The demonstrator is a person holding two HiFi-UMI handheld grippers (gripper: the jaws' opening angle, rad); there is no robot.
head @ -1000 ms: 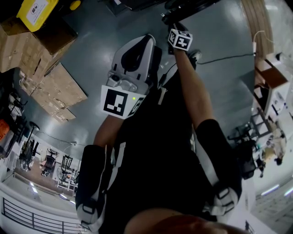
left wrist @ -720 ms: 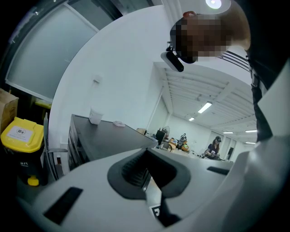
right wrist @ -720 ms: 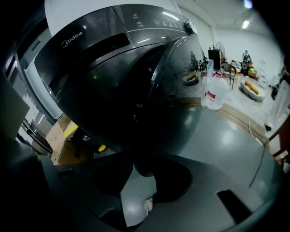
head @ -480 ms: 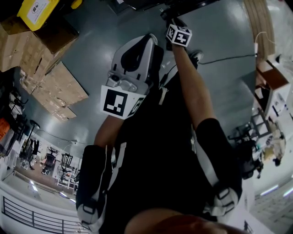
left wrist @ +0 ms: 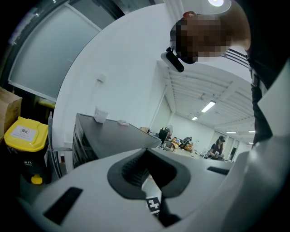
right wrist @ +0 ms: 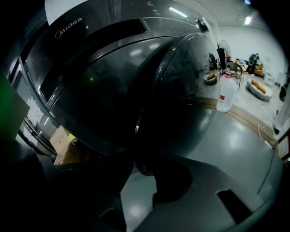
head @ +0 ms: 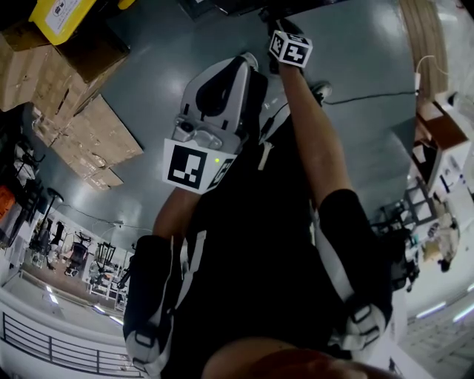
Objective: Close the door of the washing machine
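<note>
A dark grey washing machine [right wrist: 90, 68] fills the right gripper view. Its round dark glass door [right wrist: 181, 90] bulges toward the camera, and its rim stands a little off the front on the left side. My right gripper [right wrist: 138, 161] is at the door's lower edge, jaws apart with nothing clearly between them. In the head view the right gripper [head: 275, 22] reaches out on an outstretched arm to the machine [head: 244, 6] at the top edge. My left gripper [head: 246, 63] is held close to the body, tips together and empty. In its own view the left gripper [left wrist: 147, 149] points slightly up into the room.
Cardboard boxes [head: 81, 126] and a yellow container [head: 59, 15] sit on the floor to the left. A cable [head: 370, 95] runs across the grey floor at the right, near a wooden shelf [head: 437, 126]. A white bottle [right wrist: 225, 97] stands beyond the door.
The right gripper has moved farther out toward the washing machine, upward in the head view. The left gripper has stayed where it was.
</note>
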